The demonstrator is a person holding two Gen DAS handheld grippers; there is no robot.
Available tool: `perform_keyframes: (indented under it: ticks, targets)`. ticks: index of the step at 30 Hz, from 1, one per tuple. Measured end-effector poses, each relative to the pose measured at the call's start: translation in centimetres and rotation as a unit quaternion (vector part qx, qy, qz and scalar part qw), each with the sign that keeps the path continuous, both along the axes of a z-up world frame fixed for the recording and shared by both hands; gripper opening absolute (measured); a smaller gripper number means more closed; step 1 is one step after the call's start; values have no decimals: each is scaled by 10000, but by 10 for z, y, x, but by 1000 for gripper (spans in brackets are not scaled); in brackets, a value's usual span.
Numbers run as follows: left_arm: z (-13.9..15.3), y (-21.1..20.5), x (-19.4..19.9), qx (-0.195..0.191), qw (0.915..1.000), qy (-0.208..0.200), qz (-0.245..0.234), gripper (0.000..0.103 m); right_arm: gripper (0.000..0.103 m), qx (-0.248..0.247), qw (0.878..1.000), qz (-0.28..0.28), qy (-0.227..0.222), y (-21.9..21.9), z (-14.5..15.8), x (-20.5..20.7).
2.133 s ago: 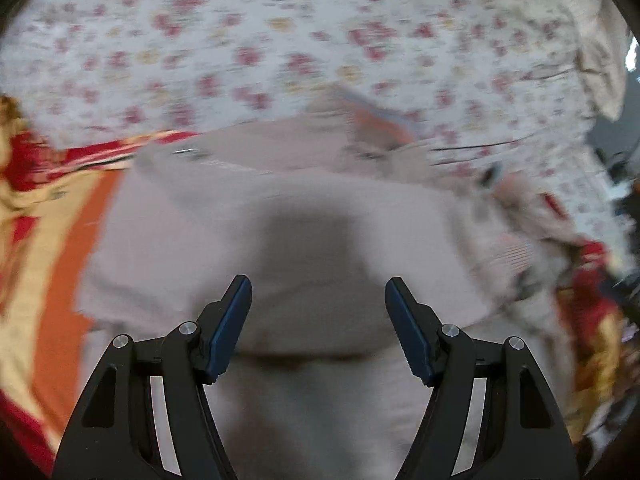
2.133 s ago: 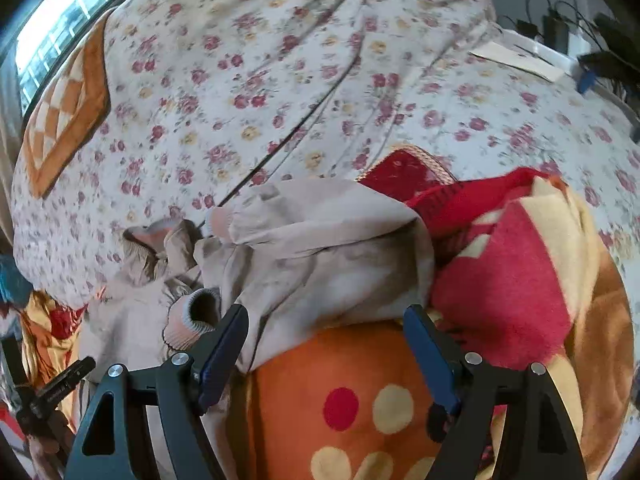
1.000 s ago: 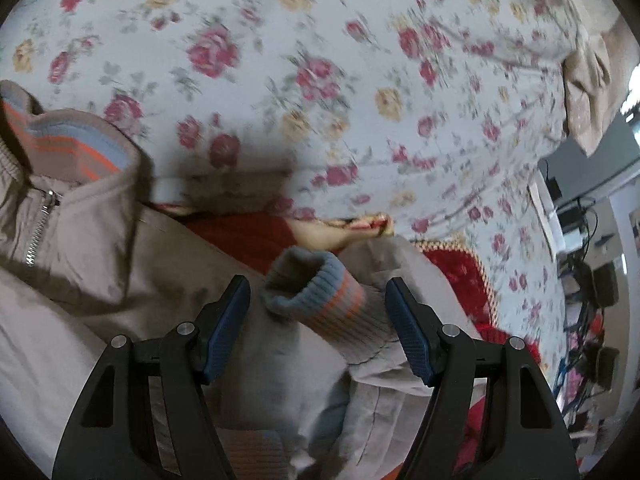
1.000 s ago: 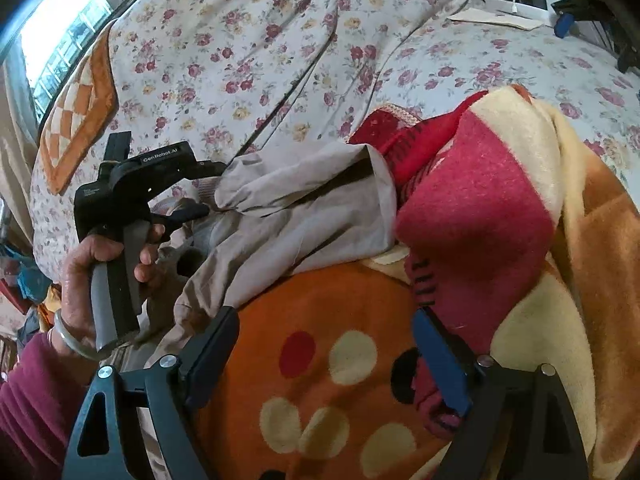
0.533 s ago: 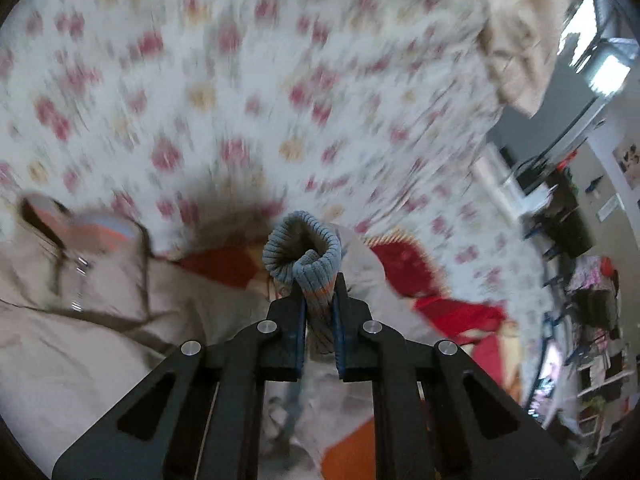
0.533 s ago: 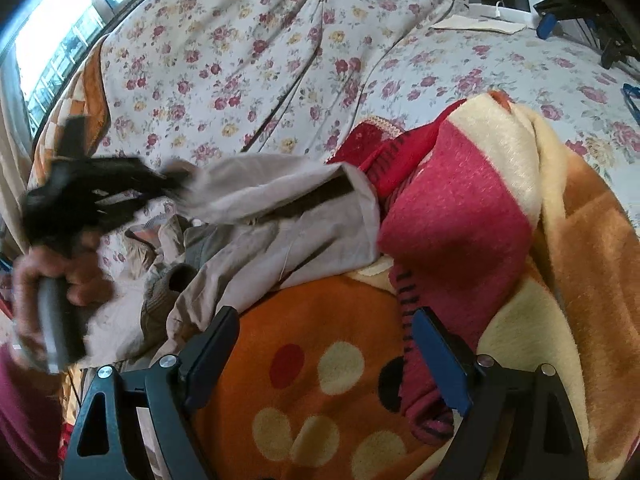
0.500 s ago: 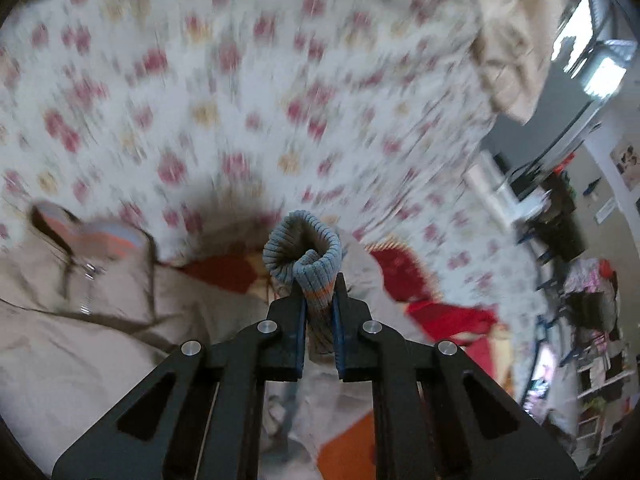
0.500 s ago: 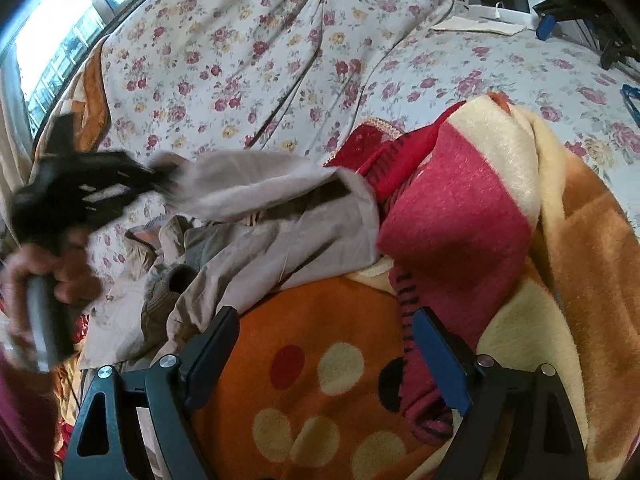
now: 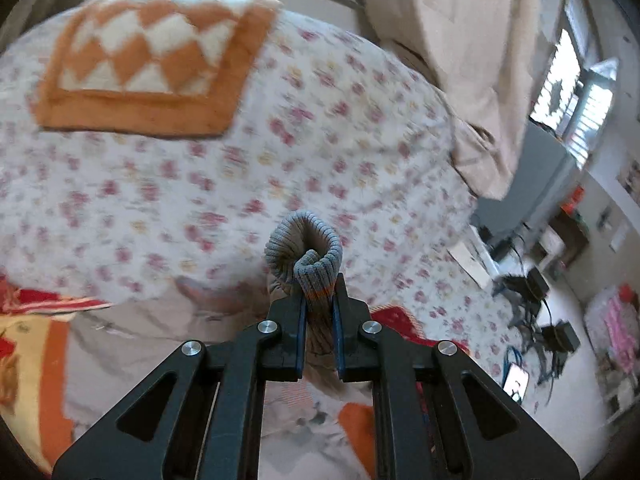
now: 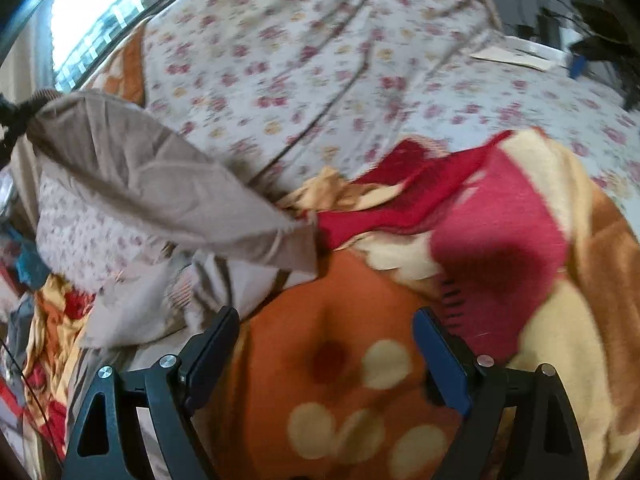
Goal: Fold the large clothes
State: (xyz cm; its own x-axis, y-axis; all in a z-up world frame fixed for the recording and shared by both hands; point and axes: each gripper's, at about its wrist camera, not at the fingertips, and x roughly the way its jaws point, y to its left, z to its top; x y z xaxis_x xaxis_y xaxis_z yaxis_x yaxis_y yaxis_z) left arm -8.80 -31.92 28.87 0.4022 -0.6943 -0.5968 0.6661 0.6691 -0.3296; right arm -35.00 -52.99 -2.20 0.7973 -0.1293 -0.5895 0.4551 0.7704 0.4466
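My left gripper point(image 9: 319, 312) is shut on the grey ribbed cuff point(image 9: 304, 248) of a beige jacket sleeve and holds it raised above the bed. The jacket body point(image 9: 168, 344) lies crumpled below it. In the right wrist view the lifted sleeve point(image 10: 160, 184) stretches from the upper left down to the jacket heap point(image 10: 168, 300). My right gripper point(image 10: 324, 344) is open and empty, low over an orange, red and cream blanket point(image 10: 460, 280) beside the jacket.
A floral bedsheet point(image 9: 240, 176) covers the bed. An orange-and-white checked cloth point(image 9: 144, 64) lies at its far end. A beige curtain point(image 9: 448, 48) hangs at the right. Cables and devices point(image 9: 532, 296) sit on the floor right of the bed.
My left gripper closed on the sleeve cuff and lifted it up and away from the jacket, pulling the sleeve out straight. My right gripper stayed open over the blanket.
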Motion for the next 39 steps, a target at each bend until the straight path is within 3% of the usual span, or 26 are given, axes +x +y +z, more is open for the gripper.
perform_keyframes:
  ticks: [3, 8, 12, 14, 20, 23, 27, 28, 29, 30, 31, 33, 34, 36, 39]
  targets:
    - [10, 38, 0, -129, 9991, 216, 336, 10, 86, 119, 9990, 429, -59, 18, 9, 13]
    - [13, 99, -9, -416, 9954, 538, 670, 10, 86, -211, 9923, 1214, 144, 51, 29, 57]
    - [7, 155, -14, -725, 9876, 1080, 878, 9, 86, 480, 9862, 1585, 2, 50, 34, 91]
    - [9, 172, -18, -851, 9852, 1243, 823, 9, 86, 611, 9836, 1691, -129, 51, 45, 104]
    - [36, 190, -42, -1278, 9799, 1513, 225, 10, 86, 334, 9845, 1686, -362, 53, 82, 126]
    - [33, 197, -37, -1308, 9760, 1724, 252, 10, 86, 272, 9837, 1731, -409, 54, 90, 136]
    - [-19, 220, 6, -974, 9653, 2125, 1168, 17, 86, 187, 9863, 1616, -268, 56, 89, 159]
    - [-36, 226, 19, -871, 9593, 2275, 1426, 30, 86, 141, 9870, 1588, -184, 57, 86, 168]
    - [-60, 234, 37, -809, 9509, 2433, 1736, 54, 86, 95, 9868, 1614, -43, 58, 81, 181]
    - [-85, 242, 54, -838, 9410, 2610, 1984, 67, 86, 61, 9863, 1648, 113, 59, 74, 195]
    - [-107, 250, 67, -929, 9312, 2771, 2178, 73, 86, 11, 9858, 1648, 328, 61, 62, 215]
    - [-157, 267, 93, -1004, 9061, 3212, 2564, 73, 86, -70, 9846, 1620, 655, 64, 42, 244]
    - [-173, 272, 100, -925, 8997, 3342, 2650, 73, 86, -98, 9832, 1620, 838, 65, 30, 257]
    - [-193, 284, 105, -810, 8981, 3370, 2707, 73, 82, -96, 9807, 1520, 1223, 63, 16, 268]
    - [-194, 284, 98, -425, 9196, 2954, 2554, 73, 82, 239, 9840, 1663, 592, 61, 33, 236]
